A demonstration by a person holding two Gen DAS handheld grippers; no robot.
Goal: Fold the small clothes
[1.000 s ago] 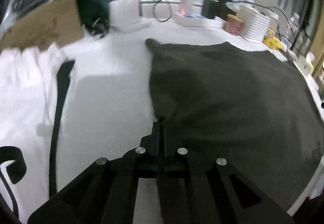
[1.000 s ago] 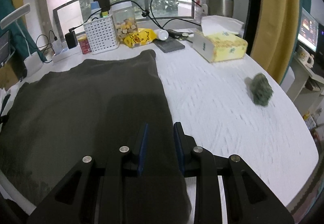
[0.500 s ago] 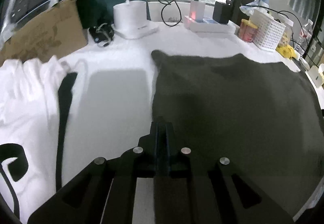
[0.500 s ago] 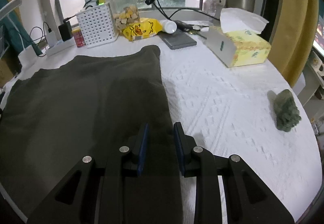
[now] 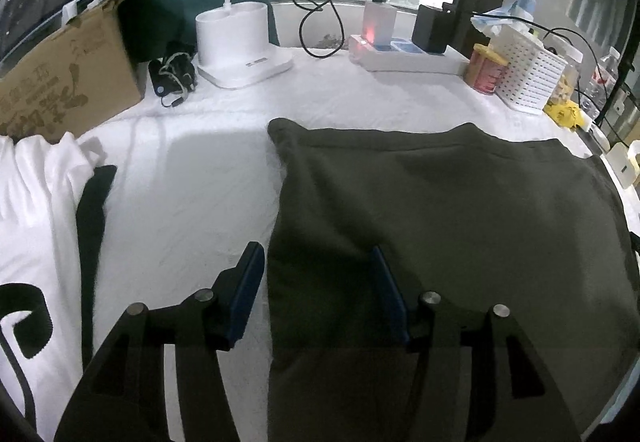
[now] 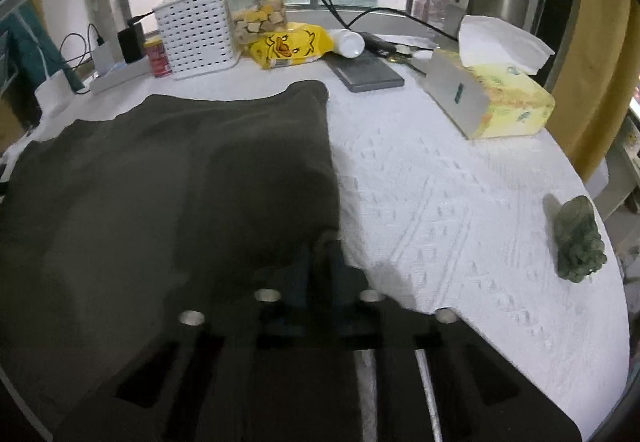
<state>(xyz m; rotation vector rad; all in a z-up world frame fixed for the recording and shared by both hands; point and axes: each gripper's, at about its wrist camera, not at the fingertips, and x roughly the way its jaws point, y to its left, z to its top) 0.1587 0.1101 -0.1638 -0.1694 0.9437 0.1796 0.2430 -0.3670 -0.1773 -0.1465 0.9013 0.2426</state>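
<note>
A dark olive garment (image 5: pixel 440 210) lies flat on the white tablecloth (image 5: pixel 192 178). My left gripper (image 5: pixel 315 248) hangs over its left edge with jaws opening. The cloth edge runs between the blue pads (image 5: pixel 246 286), and they do not press on it. In the right wrist view the same garment (image 6: pixel 160 178) fills the left half. My right gripper (image 6: pixel 324 242) is shut on its right edge near the front, where the cloth is bunched up between the fingers.
A white garment with black trim (image 5: pixel 36 202) lies at the left, with a cardboard box (image 5: pixel 64 74) behind it. A lamp base (image 5: pixel 240 42), a power strip (image 5: pixel 400 54), a white basket (image 6: pixel 196 34) and a jar (image 6: pixel 256 2) line the back. A tissue box (image 6: pixel 492 98) and a green lump (image 6: pixel 578 238) sit to the right.
The left gripper has opened and let go of the garment's left edge. The right gripper has closed on the right edge after sinking closer to the cloth.
</note>
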